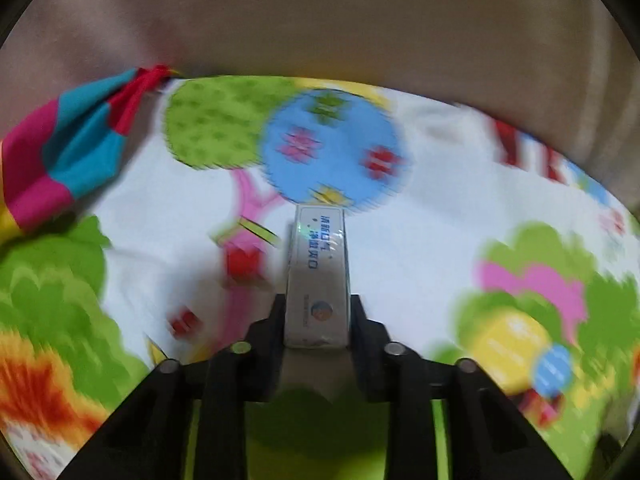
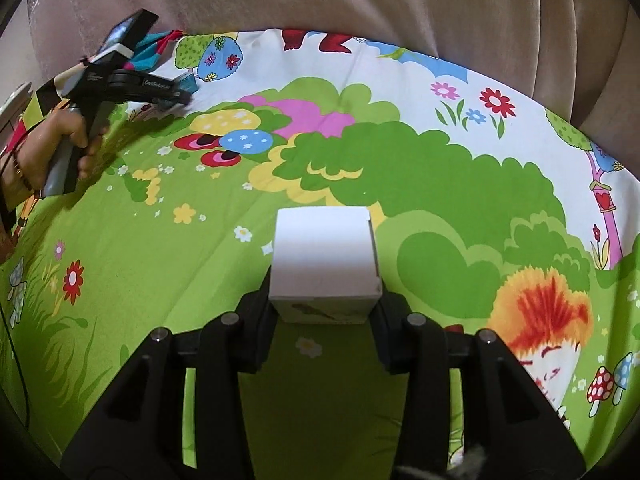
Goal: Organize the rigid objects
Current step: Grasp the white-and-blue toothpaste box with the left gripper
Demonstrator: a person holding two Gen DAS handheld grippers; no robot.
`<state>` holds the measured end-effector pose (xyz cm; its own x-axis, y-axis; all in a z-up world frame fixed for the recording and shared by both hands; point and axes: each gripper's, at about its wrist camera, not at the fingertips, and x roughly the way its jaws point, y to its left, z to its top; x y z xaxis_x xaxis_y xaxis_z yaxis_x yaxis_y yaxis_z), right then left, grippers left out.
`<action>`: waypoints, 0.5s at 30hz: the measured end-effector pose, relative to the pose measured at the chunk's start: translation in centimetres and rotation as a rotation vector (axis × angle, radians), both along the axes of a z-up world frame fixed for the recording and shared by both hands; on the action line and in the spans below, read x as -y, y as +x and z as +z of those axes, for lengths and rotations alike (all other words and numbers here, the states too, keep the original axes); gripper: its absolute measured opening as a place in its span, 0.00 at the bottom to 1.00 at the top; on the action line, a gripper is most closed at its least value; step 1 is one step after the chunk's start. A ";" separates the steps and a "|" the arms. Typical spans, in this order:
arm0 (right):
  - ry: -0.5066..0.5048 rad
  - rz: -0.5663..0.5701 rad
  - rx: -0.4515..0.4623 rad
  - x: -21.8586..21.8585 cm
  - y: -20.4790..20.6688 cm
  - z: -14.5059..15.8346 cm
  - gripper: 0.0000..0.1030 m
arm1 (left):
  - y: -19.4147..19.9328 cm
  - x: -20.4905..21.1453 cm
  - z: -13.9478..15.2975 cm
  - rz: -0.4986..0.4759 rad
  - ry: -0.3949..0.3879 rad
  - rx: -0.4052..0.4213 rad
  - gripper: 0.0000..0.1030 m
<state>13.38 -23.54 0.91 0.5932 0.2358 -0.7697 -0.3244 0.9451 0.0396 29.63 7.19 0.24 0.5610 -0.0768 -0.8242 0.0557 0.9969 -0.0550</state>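
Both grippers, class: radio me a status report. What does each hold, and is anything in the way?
Left gripper shut on narrow silver box. Right gripper shut on white box. Patterned cloth ahead, nothing blocking.

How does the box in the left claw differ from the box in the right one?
The narrow printed box is long and slim with blue lettering; the plain white box is wider, squarer and blank on top. Each sits clamped in its claw, left claw and right claw, above the cartoon bedsheet.

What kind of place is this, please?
Probably a home, perhaps a bed or sofa: a cartoon-printed sheet covers the surface, and a soft beige cushion rises behind it.
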 end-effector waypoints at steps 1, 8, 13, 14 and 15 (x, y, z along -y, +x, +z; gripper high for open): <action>0.003 -0.001 -0.001 0.0 0.0 0.0 0.45 | -1.4 0.6 0.0 -0.025 -0.020 0.001 0.28; 0.014 -0.004 -0.003 0.1 0.0 -0.1 0.45 | -19.1 6.7 0.5 -0.119 0.034 0.021 0.29; 0.004 -0.004 0.000 0.0 0.0 -0.1 0.45 | -22.8 8.5 0.6 -0.076 0.047 0.075 0.40; 0.004 -0.004 0.000 0.0 0.0 -0.1 0.45 | -22.3 8.3 0.4 -0.072 0.054 0.073 0.46; 0.004 -0.004 0.000 0.0 0.0 -0.1 0.45 | -21.9 8.3 0.3 -0.063 0.069 0.077 0.60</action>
<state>13.35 -23.54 0.83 0.5941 0.2367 -0.7688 -0.3205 0.9462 0.0436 7.73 -1.09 0.58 0.6184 -0.0585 -0.7837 0.1201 0.9925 0.0207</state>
